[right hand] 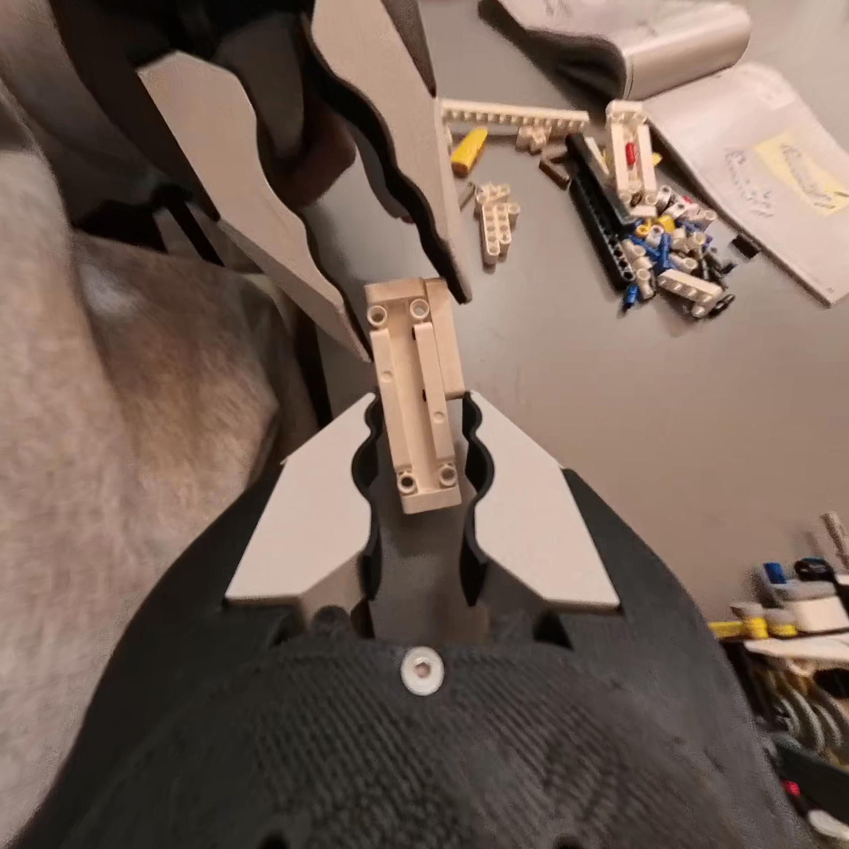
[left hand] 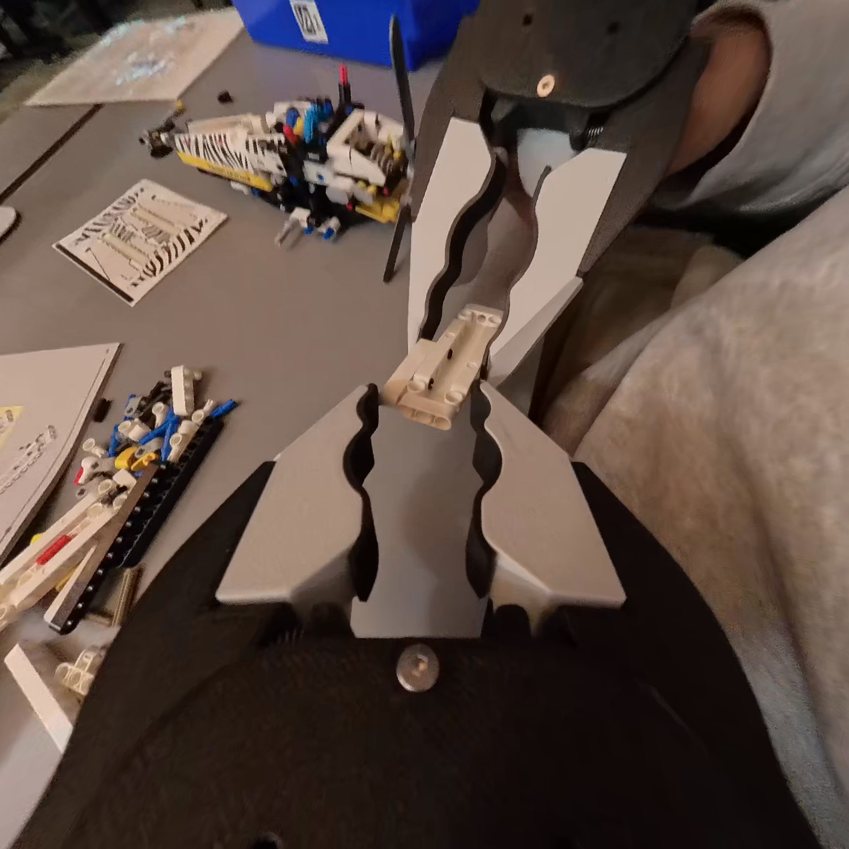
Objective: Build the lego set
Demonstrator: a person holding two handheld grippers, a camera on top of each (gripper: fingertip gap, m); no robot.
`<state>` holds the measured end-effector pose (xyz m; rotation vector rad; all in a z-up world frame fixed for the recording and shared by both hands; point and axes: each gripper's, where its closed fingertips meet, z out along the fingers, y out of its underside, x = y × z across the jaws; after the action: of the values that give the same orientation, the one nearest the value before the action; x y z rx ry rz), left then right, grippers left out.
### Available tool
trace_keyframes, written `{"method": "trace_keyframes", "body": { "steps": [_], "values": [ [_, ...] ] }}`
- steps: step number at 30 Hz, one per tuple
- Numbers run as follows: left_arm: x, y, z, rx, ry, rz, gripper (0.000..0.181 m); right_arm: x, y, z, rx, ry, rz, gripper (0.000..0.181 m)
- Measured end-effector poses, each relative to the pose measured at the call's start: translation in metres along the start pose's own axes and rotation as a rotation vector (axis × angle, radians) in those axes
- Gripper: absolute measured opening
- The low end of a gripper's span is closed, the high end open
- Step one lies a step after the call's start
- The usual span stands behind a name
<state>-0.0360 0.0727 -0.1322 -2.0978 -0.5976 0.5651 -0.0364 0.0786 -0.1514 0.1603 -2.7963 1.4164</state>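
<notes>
Left wrist view puts the left tool (left hand: 425,397) at 6 o'clock, reaching toward 12, and the right tool (left hand: 452,340) coming down from 1 o'clock to meet it tip to tip. Between them sits a cream panel (left hand: 438,367), above the counter (left hand: 285,312). Its long axis runs from 7 o'clock to 1 o'clock, ribbed underside facing the camera. The right tool pinches its far end; its near end sits at the left tool's tips, whose fingers stand apart around it, and I cannot tell whether they press it.

At 11 o'clock lies a white, yellow and black model (left hand: 294,161), nose toward 3 o'clock, long axis roughly 9 to 3. A sticker sheet (left hand: 138,239) lies below it at 10 o'clock. At 9 o'clock a parts pile (left hand: 151,441) rests beside a black beam (left hand: 147,519) and a booklet (left hand: 41,422). A blue bin (left hand: 367,27) stands at 12 o'clock.

Right wrist view shows the panel (right hand: 416,399) lengthwise, running 6 to 12 o'clock, slightly tilted toward 11. The right tool (right hand: 420,399) grips its sides near the lower half. The left tool (right hand: 413,326) descends from 11 o'clock, its tips flanking the panel's far end. The parts pile (right hand: 666,239) lies at 2 o'clock.
</notes>
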Motion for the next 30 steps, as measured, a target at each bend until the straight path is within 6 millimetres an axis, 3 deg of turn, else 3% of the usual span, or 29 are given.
{"method": "trace_keyframes", "body": {
  "steps": [6, 14, 19, 25, 30],
  "values": [
    [-0.02, 0.033, 0.002, -0.149, -0.081, -0.007, 0.04, 0.011, -0.002, 0.001, 0.003, 0.078, 0.024, 0.037],
    [-0.039, 0.043, 0.004, -0.198, -0.146, 0.017, 0.042, 0.037, -0.011, -0.009, 0.094, 0.165, 0.102, 0.041],
    [-0.04, 0.042, 0.005, -0.193, -0.151, 0.032, 0.042, 0.055, -0.023, -0.004, 0.122, 0.286, -0.06, 0.027],
    [-0.039, 0.043, 0.006, -0.196, -0.142, 0.034, 0.04, 0.041, -0.034, -0.007, 0.183, 0.412, -0.344, 0.001],
    [-0.04, 0.042, 0.006, -0.193, -0.152, 0.051, 0.04, 0.034, -0.035, -0.004, 0.189, 0.445, -0.462, 0.0]
  ]
}}
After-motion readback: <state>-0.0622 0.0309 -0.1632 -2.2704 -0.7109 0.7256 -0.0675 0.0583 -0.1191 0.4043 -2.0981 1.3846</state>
